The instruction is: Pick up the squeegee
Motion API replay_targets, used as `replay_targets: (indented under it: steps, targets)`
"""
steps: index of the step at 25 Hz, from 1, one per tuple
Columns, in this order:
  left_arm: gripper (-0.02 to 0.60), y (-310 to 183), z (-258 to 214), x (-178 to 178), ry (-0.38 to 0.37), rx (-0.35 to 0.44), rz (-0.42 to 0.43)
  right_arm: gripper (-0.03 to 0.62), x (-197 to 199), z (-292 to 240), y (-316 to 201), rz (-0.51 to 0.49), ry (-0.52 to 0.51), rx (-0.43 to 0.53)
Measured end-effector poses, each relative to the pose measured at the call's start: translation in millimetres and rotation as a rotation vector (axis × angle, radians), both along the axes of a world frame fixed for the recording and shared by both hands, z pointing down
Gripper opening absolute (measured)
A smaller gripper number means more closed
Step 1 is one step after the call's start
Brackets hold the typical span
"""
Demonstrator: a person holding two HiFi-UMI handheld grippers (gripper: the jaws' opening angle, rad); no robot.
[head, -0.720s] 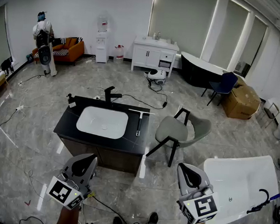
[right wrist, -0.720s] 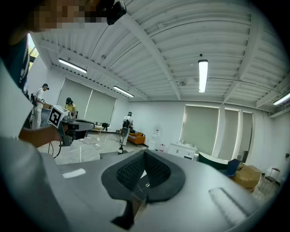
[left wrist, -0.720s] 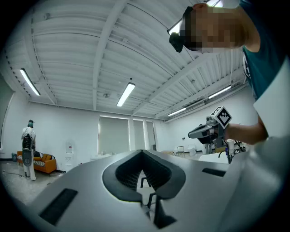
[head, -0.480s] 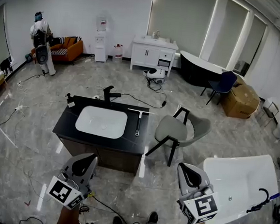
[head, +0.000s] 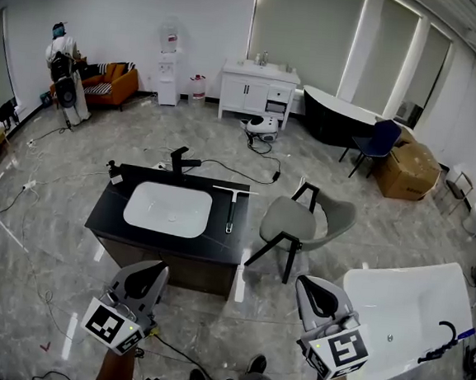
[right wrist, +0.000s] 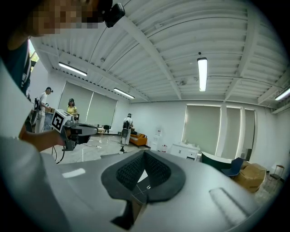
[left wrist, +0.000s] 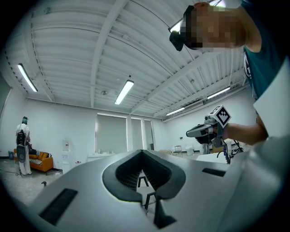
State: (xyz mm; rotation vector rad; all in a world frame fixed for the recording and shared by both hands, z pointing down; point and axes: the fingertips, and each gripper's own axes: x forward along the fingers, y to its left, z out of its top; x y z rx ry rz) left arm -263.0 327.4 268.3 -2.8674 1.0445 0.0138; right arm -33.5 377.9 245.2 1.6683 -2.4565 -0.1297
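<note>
The squeegee [head: 230,208] lies flat on the right part of the black vanity counter [head: 217,243], beside the white sink basin [head: 167,209], with its blade at the far end. Both grippers are held low in front of me, well short of the counter. My left gripper [head: 150,271] is shut and empty, and so is my right gripper [head: 313,285]. In the left gripper view the left gripper's jaws [left wrist: 142,152] meet with nothing between them, and the right gripper [left wrist: 206,131] shows at the right. In the right gripper view the right gripper [right wrist: 145,154] is likewise closed.
A black faucet [head: 180,159] stands at the counter's back edge. A grey chair [head: 305,224] sits right of the counter and a white bathtub [head: 409,312] at the lower right. Cables run over the floor. A person [head: 62,66] stands far back left by an orange sofa.
The counter and chair have drifted slightly left in the head view. The person at the far back has stepped left. Both grippers keep their place and stay shut.
</note>
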Motion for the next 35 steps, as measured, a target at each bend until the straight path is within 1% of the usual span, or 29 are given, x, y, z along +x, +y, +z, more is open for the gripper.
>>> replay_targets:
  steps: [4,8,15,25,30,35]
  targets:
    - [-0.006,-15,4,14,-0.005,-0.013,-0.04,0.009,20,10,-21,-0.024,-0.021,-0.02]
    - [-0.006,-32,8,38,-0.017,-0.031,-0.072,0.009,51,18,-50,-0.051,-0.022,-0.04]
    - [-0.006,-60,5,79,-0.026,-0.033,-0.152,0.009,97,20,-102,-0.127,-0.042,-0.043]
    - [-0.006,-80,10,117,-0.062,-0.05,-0.267,0.009,133,30,-155,-0.245,-0.076,-0.055]
    - [-0.006,-85,15,139,-0.076,-0.052,-0.287,0.009,152,38,-168,-0.275,-0.081,-0.062]
    - [-0.006,-100,28,150,-0.084,-0.077,-0.268,0.009,159,50,-181,-0.266,-0.087,-0.09]
